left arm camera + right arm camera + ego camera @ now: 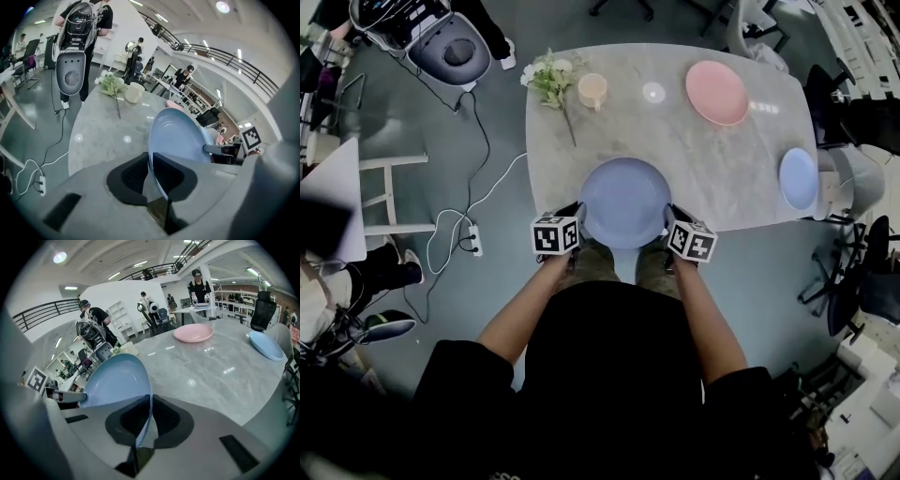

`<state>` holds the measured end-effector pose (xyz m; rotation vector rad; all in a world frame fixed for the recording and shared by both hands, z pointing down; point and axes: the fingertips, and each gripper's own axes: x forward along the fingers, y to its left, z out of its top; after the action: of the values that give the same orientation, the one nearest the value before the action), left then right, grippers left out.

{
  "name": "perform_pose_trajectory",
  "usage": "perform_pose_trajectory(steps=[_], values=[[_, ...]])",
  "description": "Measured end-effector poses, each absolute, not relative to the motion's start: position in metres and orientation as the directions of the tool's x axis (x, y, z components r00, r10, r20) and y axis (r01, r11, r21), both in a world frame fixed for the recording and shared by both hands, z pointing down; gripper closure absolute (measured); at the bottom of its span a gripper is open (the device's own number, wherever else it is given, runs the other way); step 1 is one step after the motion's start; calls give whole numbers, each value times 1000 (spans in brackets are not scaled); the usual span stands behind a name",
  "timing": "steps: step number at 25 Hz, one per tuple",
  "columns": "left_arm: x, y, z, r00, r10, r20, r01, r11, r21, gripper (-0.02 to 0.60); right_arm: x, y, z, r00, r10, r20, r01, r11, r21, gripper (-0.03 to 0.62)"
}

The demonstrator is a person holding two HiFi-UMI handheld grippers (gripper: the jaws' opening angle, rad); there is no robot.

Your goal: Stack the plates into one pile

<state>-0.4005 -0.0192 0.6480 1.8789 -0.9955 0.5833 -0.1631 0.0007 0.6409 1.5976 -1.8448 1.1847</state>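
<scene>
A large pale-blue plate (623,199) hangs over the near edge of the grey marble table (694,159), held between both grippers. My left gripper (578,225) is shut on its left rim, and in the left gripper view the plate (180,140) stands on edge between the pads of that gripper (151,166). My right gripper (667,221) is shut on the right rim; the right gripper view shows the rim (117,380) pinched in this gripper (150,411). A pink plate (717,92) (193,333) lies at the far right. A smaller blue plate (798,178) (266,344) rests at the right edge.
A cream cup (592,90) and a flower sprig (551,80) lie at the table's far left, a small clear disc (653,92) beside them. A white cable and power strip (474,240) lie on the floor to the left. Chairs (853,178) crowd the right side.
</scene>
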Motion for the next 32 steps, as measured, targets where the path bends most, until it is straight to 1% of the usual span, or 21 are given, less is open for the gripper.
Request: perform_pose_trajectory(steps=[6,10,17,24,32], values=[[-349,-14,650,570,-375,731,-821,-307,482,537,-111,16,647,-211,-600,772,-940,-93,-329,569],[-299,-1,649,557,-367,745,-827,-324,459,538,-62,34,648,-192,-606,772,-950,-84,-302,568],[-204,20,647,524,-364,770,-845,-337,415,538,31,60,649,-213,-635,743,-929,-103,-354,569],[-119,36,653,499,-372,783,-850,-384,359,541,118,93,659,-188,-674,715,-913,-148,-381,569],[2,36,635,562,-369,740,-801,-464,378,541,233,111,642,-121,-714,689,-891,-229,-393,569]])
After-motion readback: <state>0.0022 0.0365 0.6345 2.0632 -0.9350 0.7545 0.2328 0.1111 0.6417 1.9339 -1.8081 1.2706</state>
